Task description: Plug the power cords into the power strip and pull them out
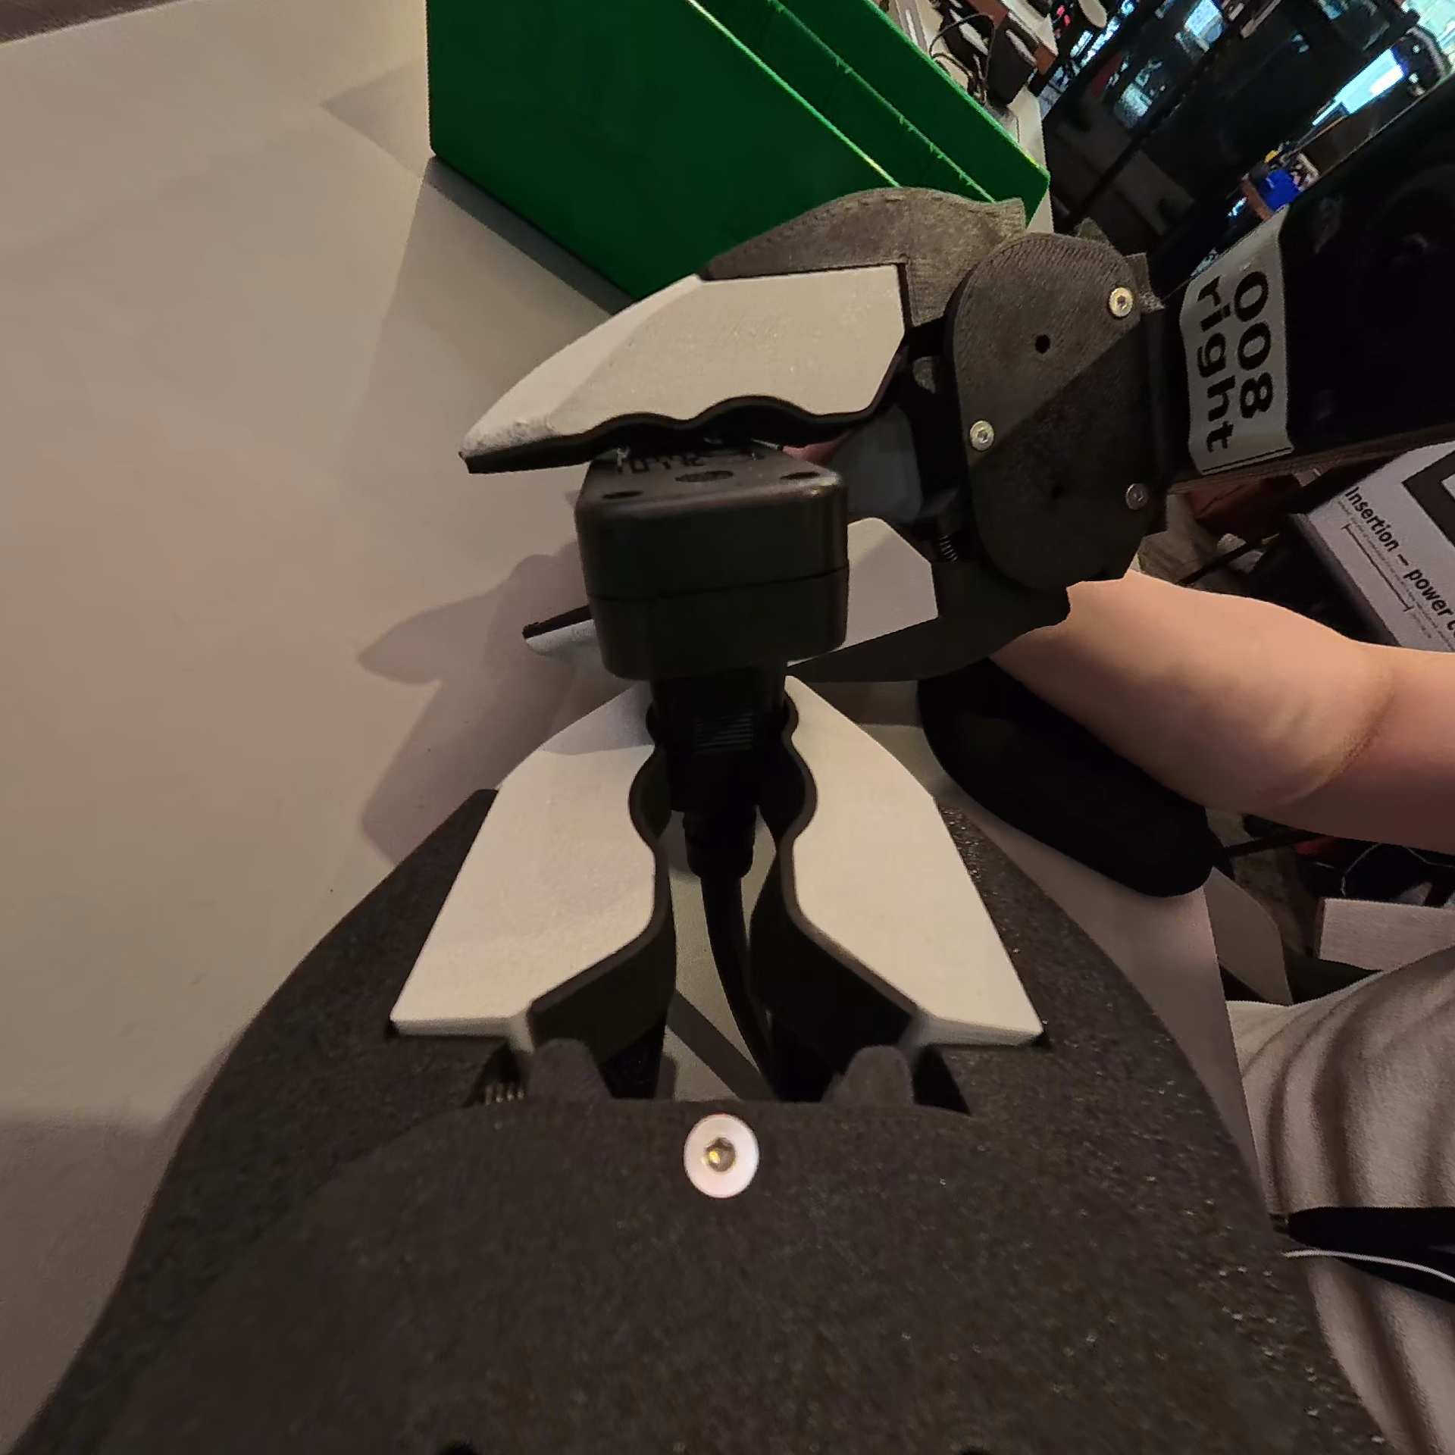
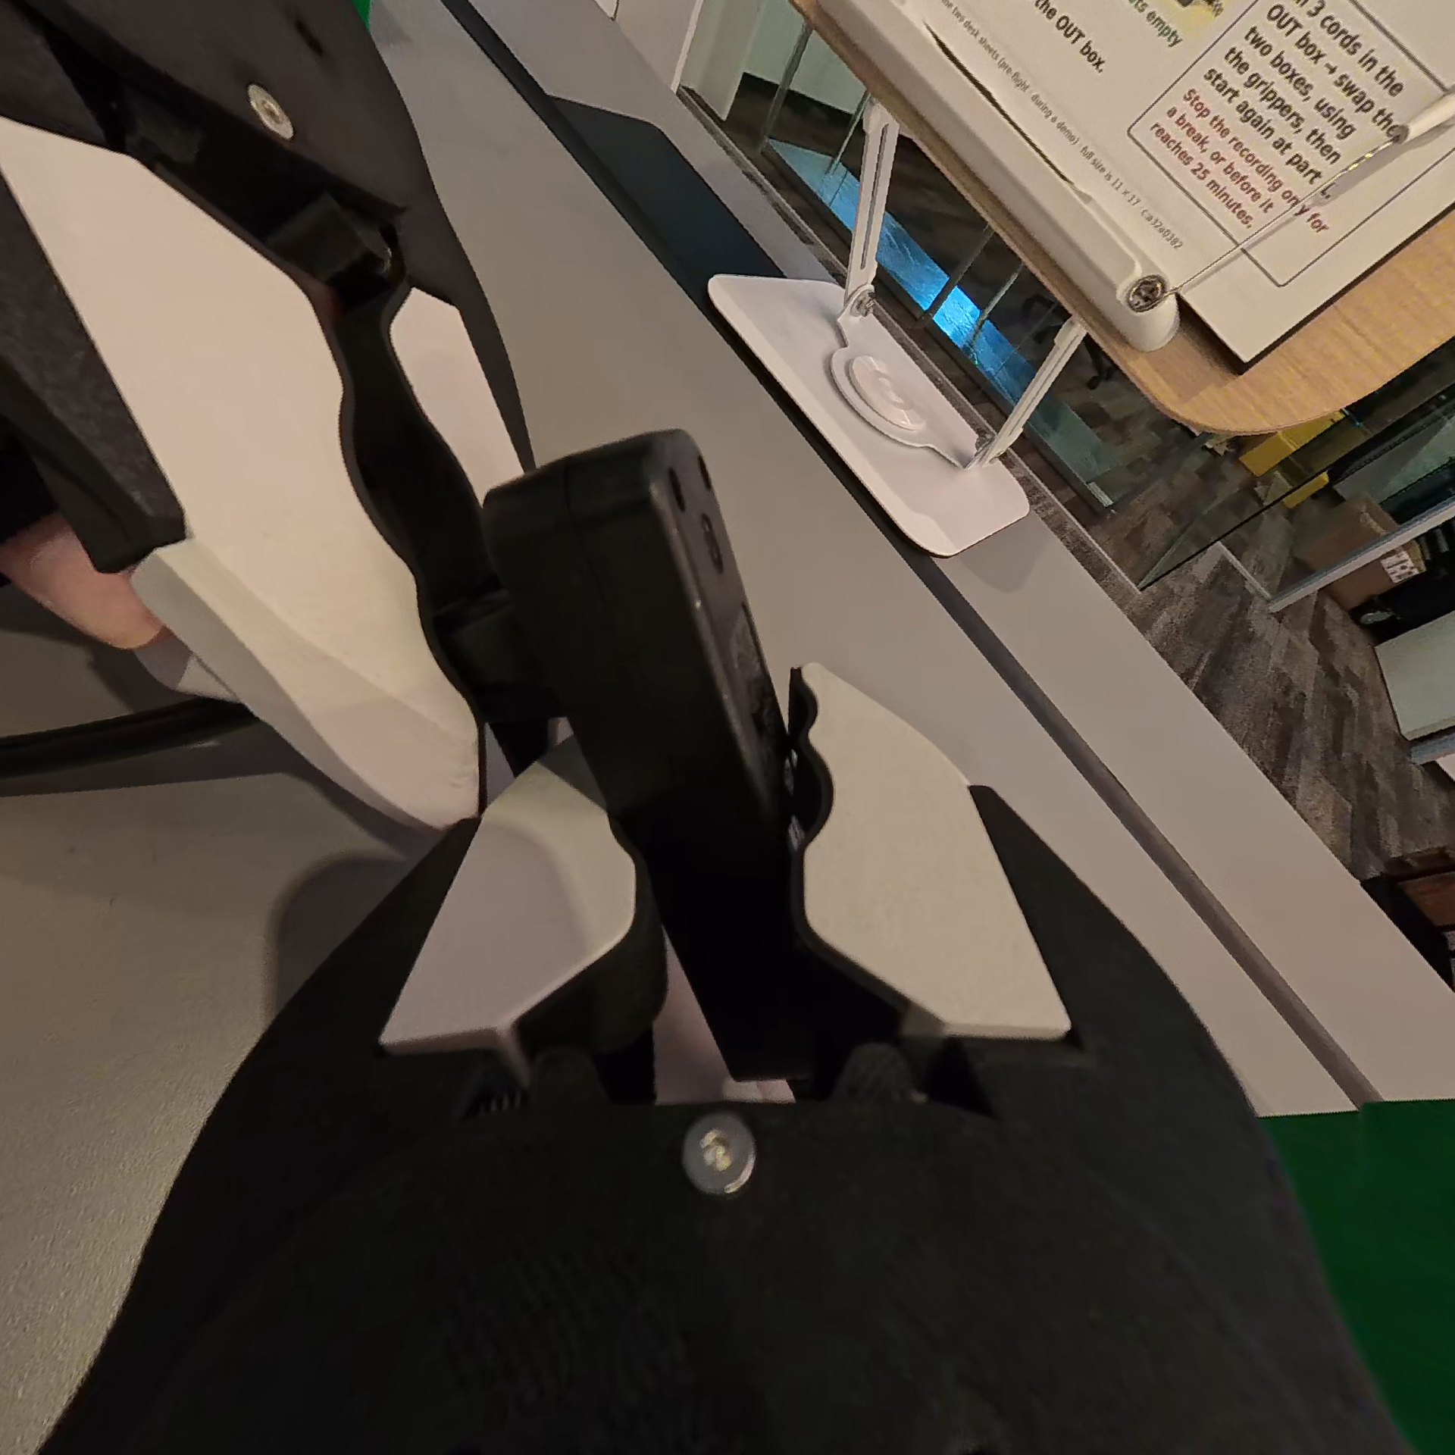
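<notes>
Broadly, a pale grey worktop [image 1: 197, 394] lies under both tools, with a green box [image 1: 669, 118] standing at its far side and a white document stand [image 2: 866, 409] near its edge. Above it, held clear of the surface, is a black power strip [image 1: 708, 567], a chunky block with rounded corners and a seam around its body; small round holes and some printing show on one flat face. The right tongs [image 1: 551, 543] reach in from the right in the left wrist view, clenched on the block, the upper white finger pressed flat on its printed face and the lower one beneath it. From the right wrist view the same block stands up between that tool's two white fingers, touching both. Below the strip, a black plug [image 1: 720, 756] with a ribbed collar sits against the block's underside; whether it is fully seated cannot be told. The left tongs [image 1: 720, 732] are clenched on this plug, the wavy inner edges of both fingers closed on its neck. Its black cord [image 1: 732, 968] runs back between those fingers toward the camera
</notes>
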